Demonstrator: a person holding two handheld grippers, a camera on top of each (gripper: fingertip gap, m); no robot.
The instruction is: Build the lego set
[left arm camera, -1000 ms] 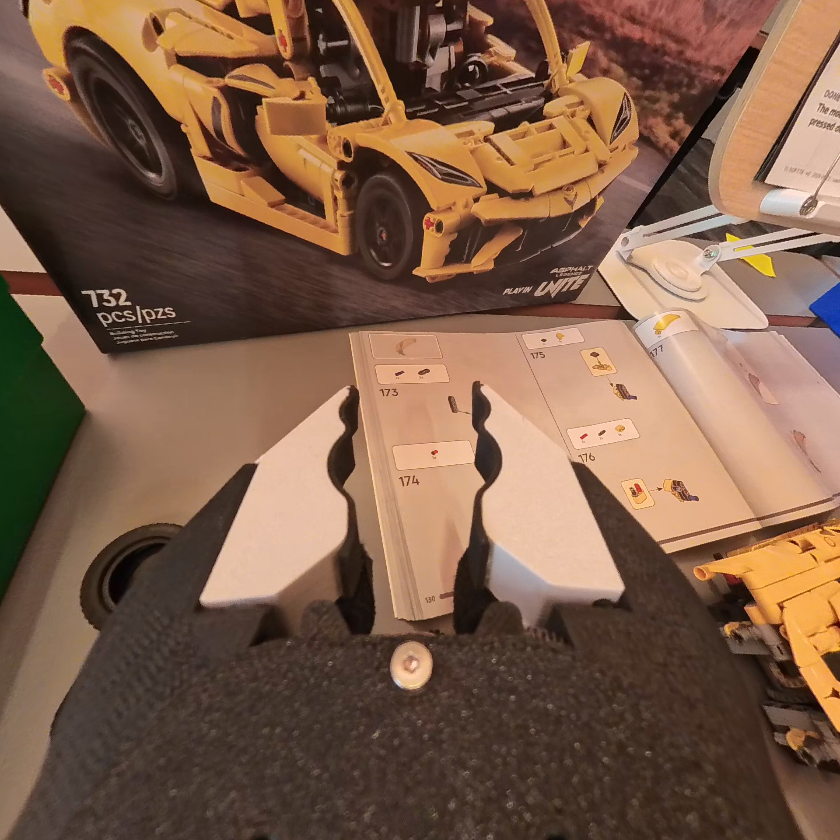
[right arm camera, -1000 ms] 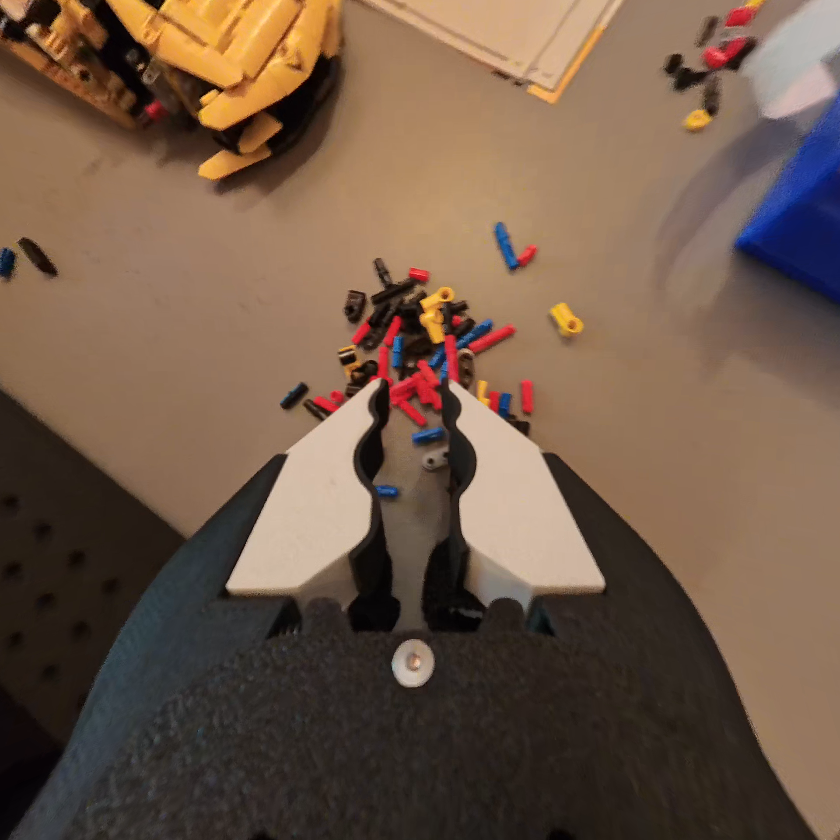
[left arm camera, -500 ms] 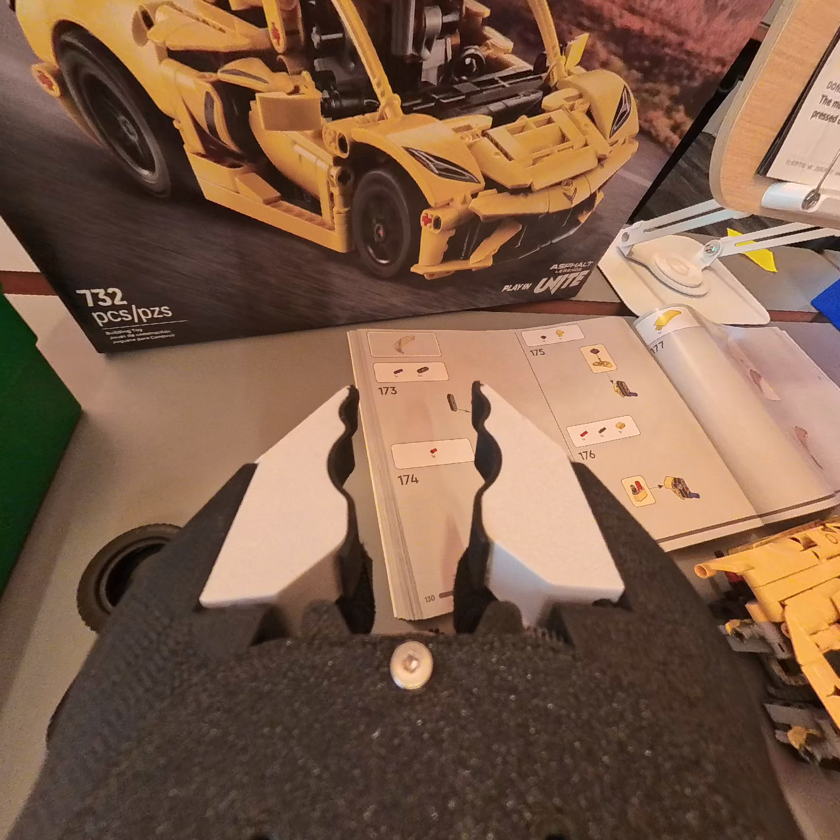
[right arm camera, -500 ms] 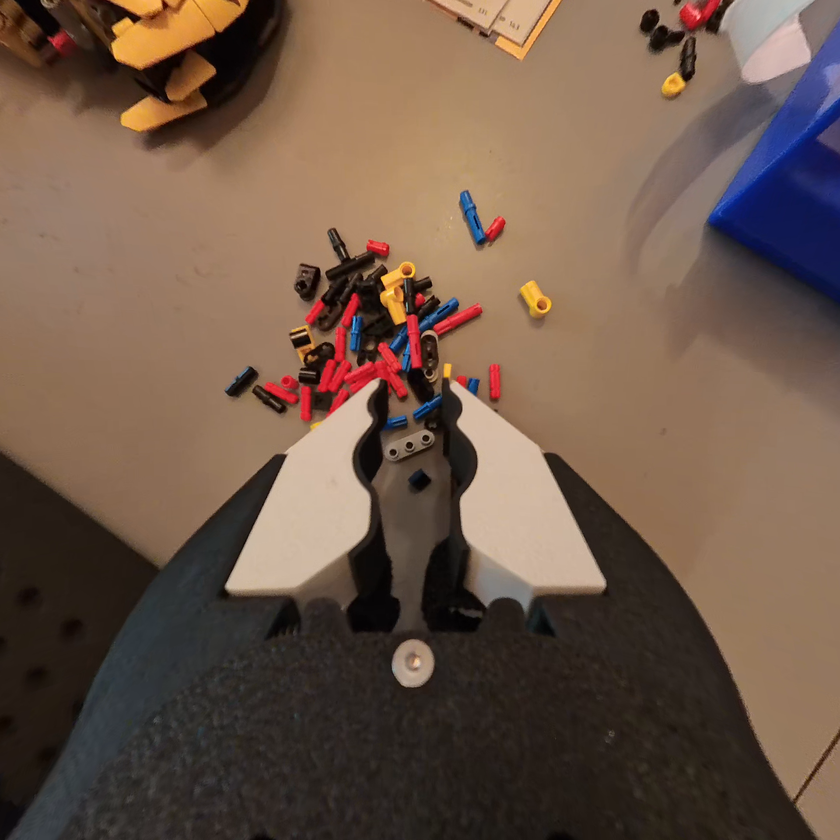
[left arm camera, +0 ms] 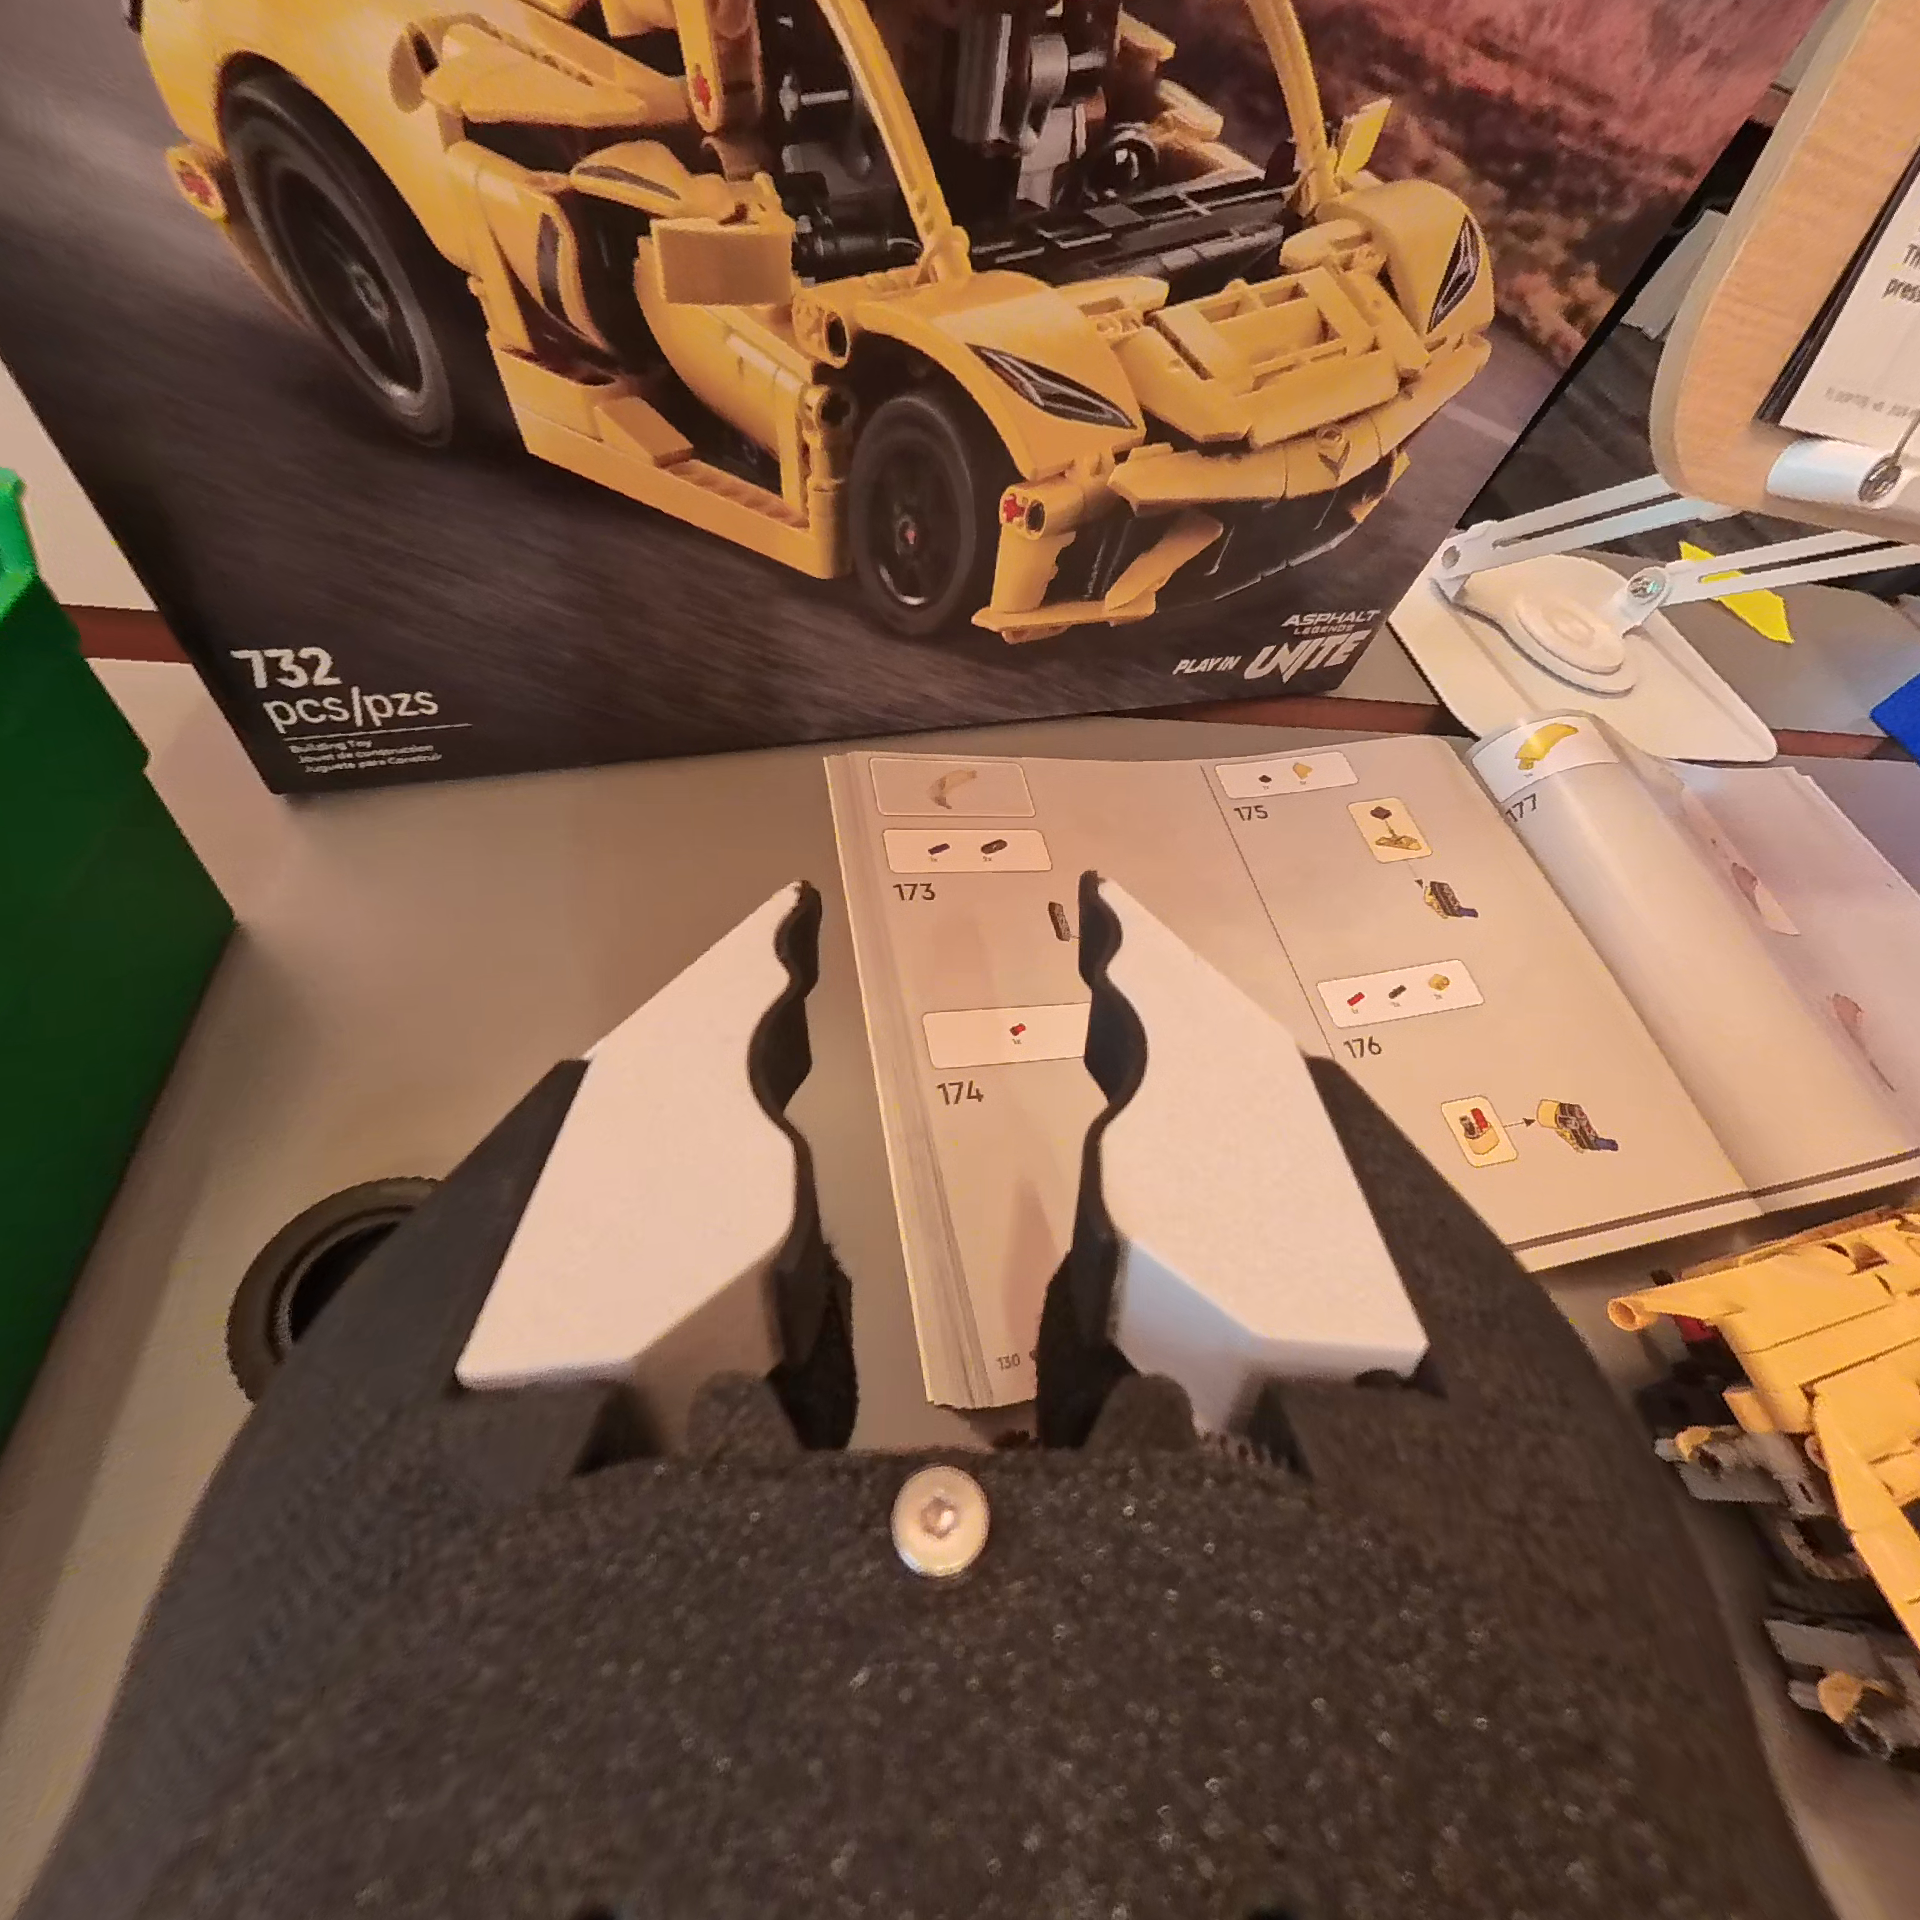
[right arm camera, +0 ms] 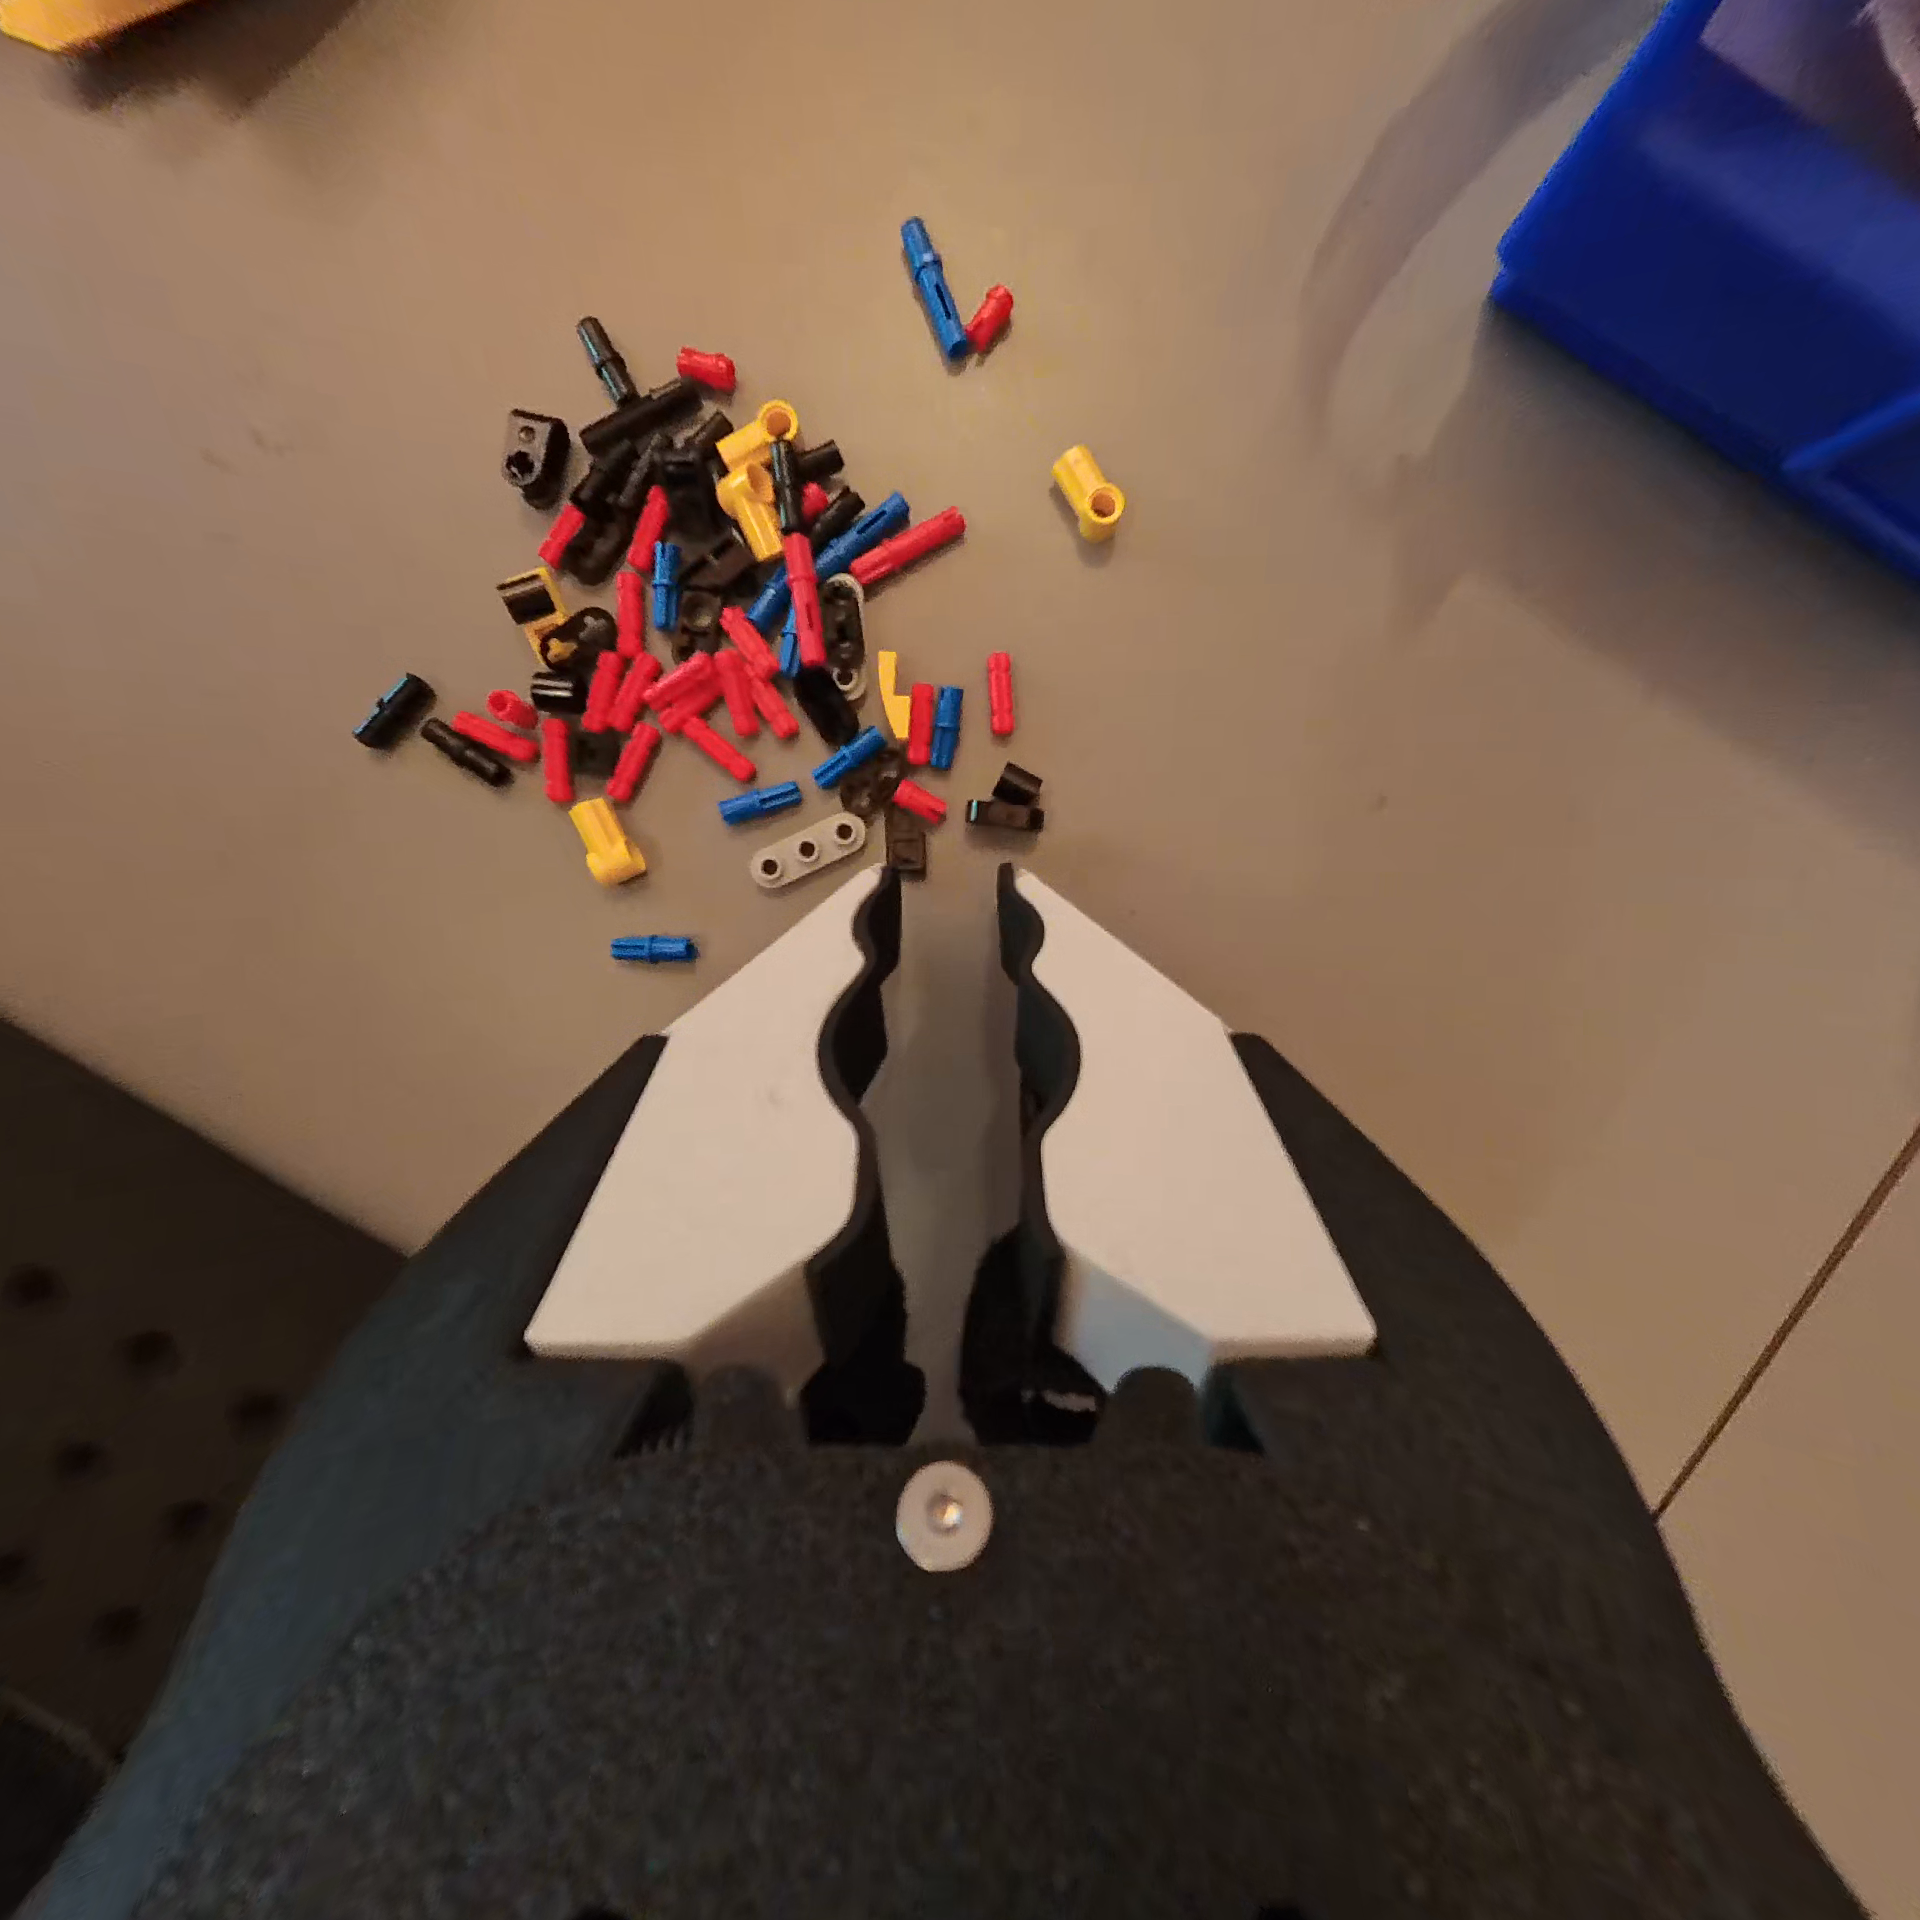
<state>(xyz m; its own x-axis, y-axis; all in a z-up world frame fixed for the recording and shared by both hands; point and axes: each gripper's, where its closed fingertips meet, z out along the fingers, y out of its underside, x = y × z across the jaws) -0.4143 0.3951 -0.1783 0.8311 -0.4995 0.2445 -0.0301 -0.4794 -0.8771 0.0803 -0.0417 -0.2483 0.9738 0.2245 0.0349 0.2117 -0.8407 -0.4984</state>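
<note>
While the half-built yellow car [left arm camera: 1808,1382] waits at four o'clock, both the left gripper [left arm camera: 945,899] and right gripper [right arm camera: 945,883] gape empty — loose pins [right arm camera: 707,634] at twelve o'clock remain unpicked.

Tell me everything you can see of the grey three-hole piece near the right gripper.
The grey three-hole piece is a short, flat, pale grey plastic beam with rounded ends and three round holes in a row. It lies flat on the tan table, slightly slanted, at the pile's near edge, just beyond the open right gripper. No other piece clearly touches it.
</note>
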